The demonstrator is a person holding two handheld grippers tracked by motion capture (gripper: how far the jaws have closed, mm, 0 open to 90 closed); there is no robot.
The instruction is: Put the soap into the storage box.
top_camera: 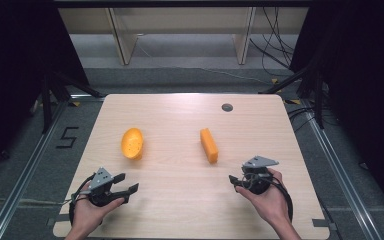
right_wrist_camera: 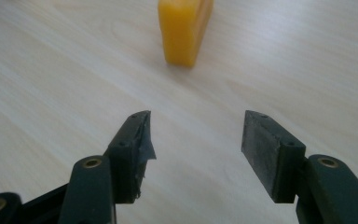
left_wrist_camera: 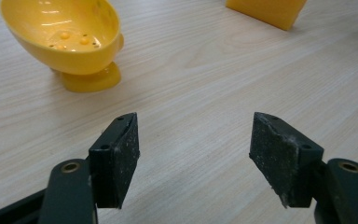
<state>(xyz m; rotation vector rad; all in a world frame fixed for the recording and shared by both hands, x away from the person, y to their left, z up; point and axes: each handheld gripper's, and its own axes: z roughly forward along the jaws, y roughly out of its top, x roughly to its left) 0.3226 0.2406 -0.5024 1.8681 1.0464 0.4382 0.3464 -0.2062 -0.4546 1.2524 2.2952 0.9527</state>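
The yellow block [top_camera: 209,145] lies on the wooden surface [top_camera: 180,200] right of centre, its long side running near to far, well apart from the yellow perforated bowl [top_camera: 132,143], which rests tipped on its foot at left of centre. The right gripper [top_camera: 239,182] sits near and slightly right of the block, aimed toward it; in the right gripper view the block [right_wrist_camera: 184,29] stands ahead of the fingers [right_wrist_camera: 133,154], a little left of the gap's centre line. These fingers are spread wide and hold nothing. The left gripper [top_camera: 125,184] rests at the near left, its fingers [left_wrist_camera: 116,156] likewise spread and empty, with the bowl [left_wrist_camera: 65,39] ahead and to its left. The step in hand appears to be the approach to each object. For a sound grasp of the block, advance the right gripper far and slightly left until the block sits centred between the fingers, keep the pads parallel to its long flat faces, stay low to the surface, and close only once both pads overlap the faces fully. The tipped bowl is likely to roll; take it by its rim.
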